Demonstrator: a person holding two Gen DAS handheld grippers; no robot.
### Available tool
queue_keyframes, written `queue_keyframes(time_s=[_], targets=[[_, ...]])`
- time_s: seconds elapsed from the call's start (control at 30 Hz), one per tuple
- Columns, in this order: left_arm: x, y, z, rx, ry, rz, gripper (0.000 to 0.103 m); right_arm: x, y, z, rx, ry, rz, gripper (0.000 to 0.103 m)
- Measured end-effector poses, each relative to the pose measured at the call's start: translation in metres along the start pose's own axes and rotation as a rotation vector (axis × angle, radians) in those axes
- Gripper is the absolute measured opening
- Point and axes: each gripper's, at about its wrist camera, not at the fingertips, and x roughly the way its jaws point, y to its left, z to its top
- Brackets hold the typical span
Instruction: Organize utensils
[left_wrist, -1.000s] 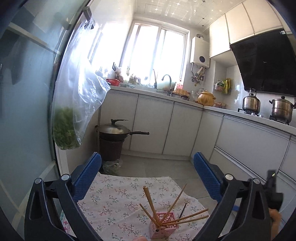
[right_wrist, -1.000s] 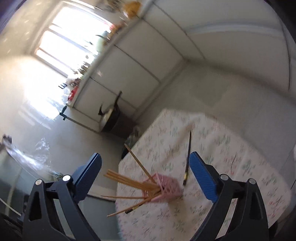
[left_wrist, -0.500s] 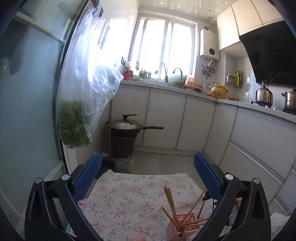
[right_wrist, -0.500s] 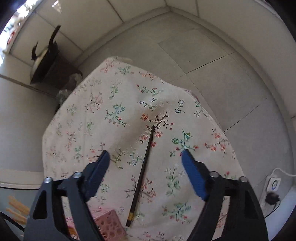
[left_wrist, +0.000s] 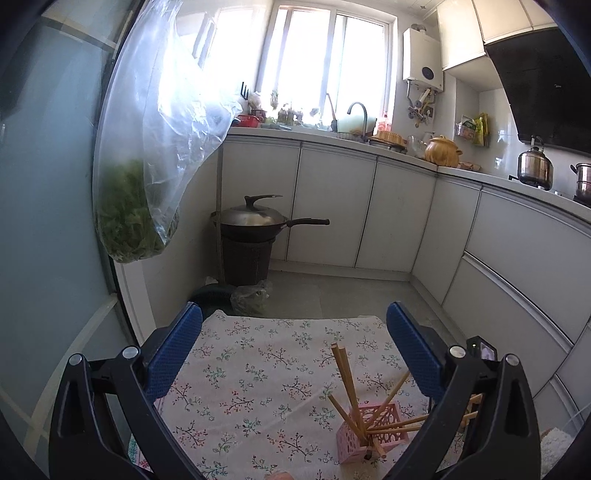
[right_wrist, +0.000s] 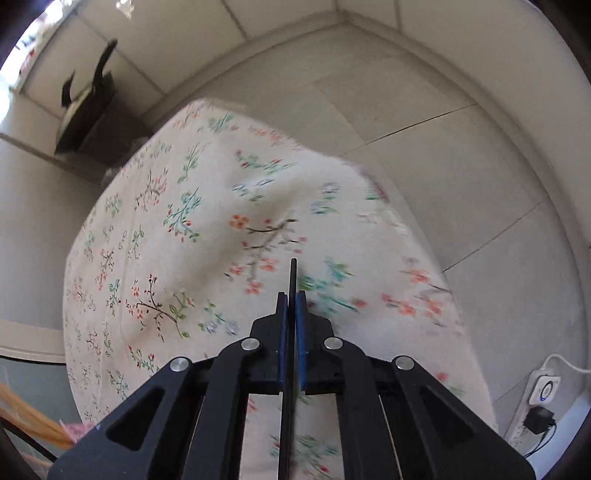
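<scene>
Black chopstick (right_wrist: 293, 280) pinched between the right gripper (right_wrist: 292, 295) jaws, which are closed tight on it; its tip sticks out past the blue pads toward 12 o'clock, the rest runs back under the gripper to the bottom edge, over the floral tablecloth (right_wrist: 155, 229). Cloth under it is motion-blurred, so cannot tell if the stick touches it. Pink lattice holder (left_wrist: 371, 430) sits on the tabletop at about 5 o'clock in the left wrist view, with wooden chopsticks (left_wrist: 345, 380) fanned out of it, some leaning up toward 12, others splayed toward 3. Left gripper (left_wrist: 293, 345) jaws spread wide, holding nothing, hovering above the cloth, holder near the right blue pad. Orange chopstick ends and a pink corner show at 8 o'clock in the right wrist view. Beyond the tabletop: lidded wok (left_wrist: 253, 219) on a dark bin at 12 o'clock, hanging plastic bag of greens (left_wrist: 147, 166) at 10, white cabinets, power strip (right_wrist: 541, 393) on the floor at 4 o'clock in the right view.
</scene>
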Motion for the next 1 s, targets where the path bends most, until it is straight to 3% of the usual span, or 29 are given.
queue_keyframes(time_s=[0.1,0.2,0.5,0.63,0.77,0.83,0.87,0.93,1.0], targets=[[-0.005,-0.007,0.004,-0.003,-0.006,-0.025,0.096,-0.041,-0.025,-0.015,0.050,-0.086,0.029,0.004],[-0.017,-0.007,0.010,-0.022,-0.034,-0.042,0.096,-0.109,-0.040,-0.032,0.049,-0.215,0.047,0.004],[-0.045,0.011,0.028,-0.175,-0.066,-0.102,0.096,-0.267,0.016,-0.085,-0.116,-0.490,0.069,0.000],[-0.054,0.018,0.034,-0.221,-0.073,-0.128,0.096,-0.314,0.039,-0.098,-0.148,-0.544,0.092,0.000],[-0.065,0.023,0.038,-0.239,-0.097,-0.139,0.096,-0.345,0.045,-0.116,-0.135,-0.530,0.211,0.001],[-0.066,0.024,0.038,-0.236,-0.097,-0.143,0.096,-0.350,0.040,-0.123,-0.118,-0.528,0.205,0.002],[-0.065,0.024,0.038,-0.234,-0.094,-0.150,0.096,-0.348,0.030,-0.123,-0.088,-0.517,0.194,0.007],[-0.067,0.021,0.038,-0.223,-0.098,-0.168,0.096,-0.323,-0.005,-0.111,0.017,-0.404,0.204,0.071],[-0.071,0.013,0.037,-0.197,-0.116,-0.181,0.096,-0.288,-0.067,-0.105,0.246,-0.321,0.252,0.073]])
